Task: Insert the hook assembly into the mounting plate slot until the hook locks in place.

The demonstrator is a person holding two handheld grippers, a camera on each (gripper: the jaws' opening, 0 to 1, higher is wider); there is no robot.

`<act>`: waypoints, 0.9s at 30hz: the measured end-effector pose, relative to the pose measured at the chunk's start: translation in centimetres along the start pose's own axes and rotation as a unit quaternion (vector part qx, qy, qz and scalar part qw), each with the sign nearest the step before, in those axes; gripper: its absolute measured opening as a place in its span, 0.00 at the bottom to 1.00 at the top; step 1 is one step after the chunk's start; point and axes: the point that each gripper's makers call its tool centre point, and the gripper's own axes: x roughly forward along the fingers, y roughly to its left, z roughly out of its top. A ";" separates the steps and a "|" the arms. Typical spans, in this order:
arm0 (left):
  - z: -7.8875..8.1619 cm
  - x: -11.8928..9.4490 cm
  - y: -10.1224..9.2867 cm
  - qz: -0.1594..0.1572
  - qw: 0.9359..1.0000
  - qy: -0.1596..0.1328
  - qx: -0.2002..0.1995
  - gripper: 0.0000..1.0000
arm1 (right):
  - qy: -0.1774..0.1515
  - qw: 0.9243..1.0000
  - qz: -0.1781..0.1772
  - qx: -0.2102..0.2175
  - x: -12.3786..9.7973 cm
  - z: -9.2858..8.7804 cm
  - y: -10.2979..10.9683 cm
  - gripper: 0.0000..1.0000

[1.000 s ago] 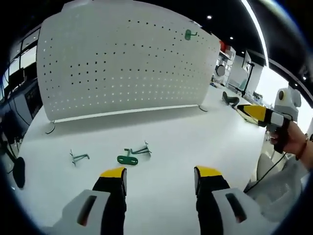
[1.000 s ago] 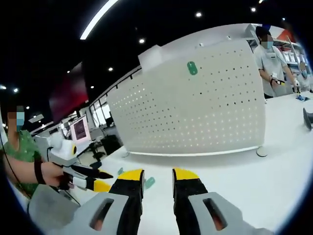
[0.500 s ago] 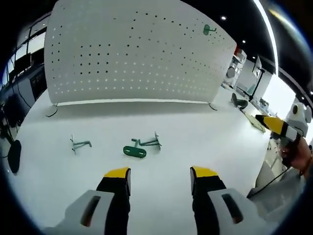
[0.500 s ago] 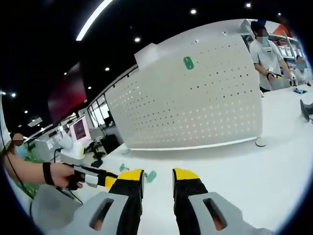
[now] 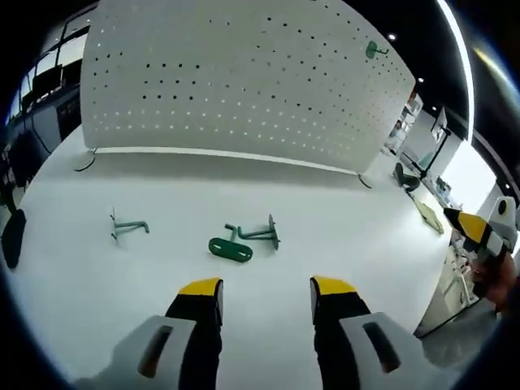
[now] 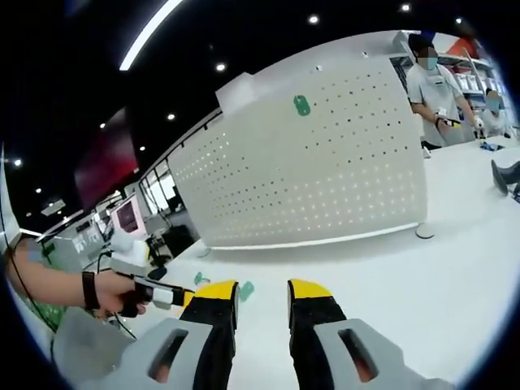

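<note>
In the left gripper view, the left gripper point(image 5: 264, 288) hovers with jaws apart, empty. At twelve o'clock of it, a green metal hook assembly point(image 5: 242, 240) lies flat on the smooth white table point(image 5: 341, 219), its long axis toward three o'clock. A smaller wire hook point(image 5: 126, 227) lies at ten o'clock. The perforated white pegboard point(image 5: 236, 77) stands upright beyond.

In the right gripper view, the right gripper point(image 6: 262, 291) is parted, empty, facing the pegboard, where a green hook plate point(image 6: 301, 105) sits at twelve o'clock.
</note>
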 end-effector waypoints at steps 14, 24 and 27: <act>1.0 1.8 1.6 0.009 0.998 0.003 -0.058 0.38 | -0.005 1.000 -0.022 0.016 -0.9 0.1 -1.1 0.25; 0.8 3.1 2.1 0.021 0.997 0.013 -0.078 0.32 | -0.014 0.999 -0.027 0.025 -1.2 0.2 -1.4 0.25; 0.9 3.4 2.2 0.022 0.995 0.012 -0.093 0.30 | -0.016 0.999 -0.029 0.028 -1.2 0.3 -1.6 0.25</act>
